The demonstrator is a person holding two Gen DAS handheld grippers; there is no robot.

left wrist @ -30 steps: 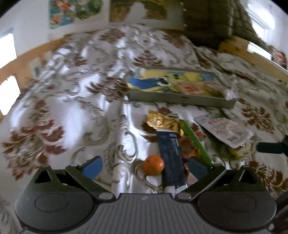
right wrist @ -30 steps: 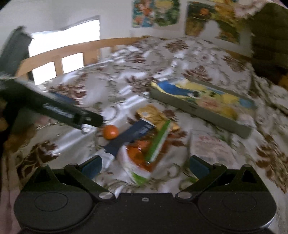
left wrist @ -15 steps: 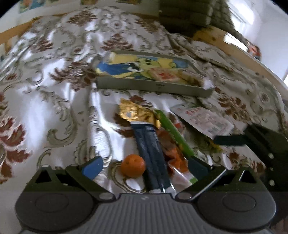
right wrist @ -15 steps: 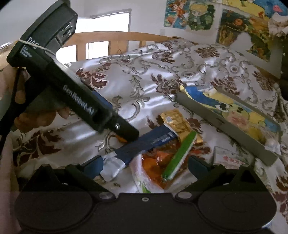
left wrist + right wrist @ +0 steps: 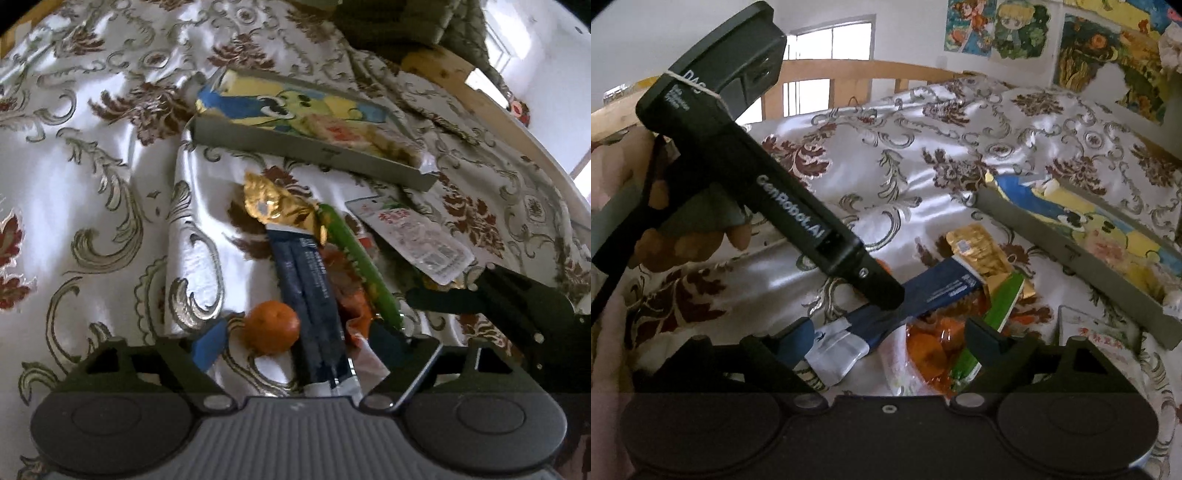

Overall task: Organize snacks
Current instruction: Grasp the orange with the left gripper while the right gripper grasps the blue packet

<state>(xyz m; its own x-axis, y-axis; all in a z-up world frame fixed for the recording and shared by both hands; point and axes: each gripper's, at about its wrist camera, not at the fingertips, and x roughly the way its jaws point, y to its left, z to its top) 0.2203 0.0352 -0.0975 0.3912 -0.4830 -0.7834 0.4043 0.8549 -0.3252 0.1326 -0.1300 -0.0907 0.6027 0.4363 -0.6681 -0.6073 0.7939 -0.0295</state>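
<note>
Closing in from both sides, the left gripper (image 5: 295, 345) and right gripper (image 5: 890, 341) are noted with jaws spread and just narrowing, nothing yet pinched. The tangerine (image 5: 272, 326) and dark blue sachet (image 5: 312, 295) lie between the left fingers on the bedspread (image 5: 92, 155), heaped with other packets just short of the cartoon-printed tray (image 5: 306, 149). One item should be singled out and centred before the squeeze, the tangerine likely rolling if clipped off-centre
</note>
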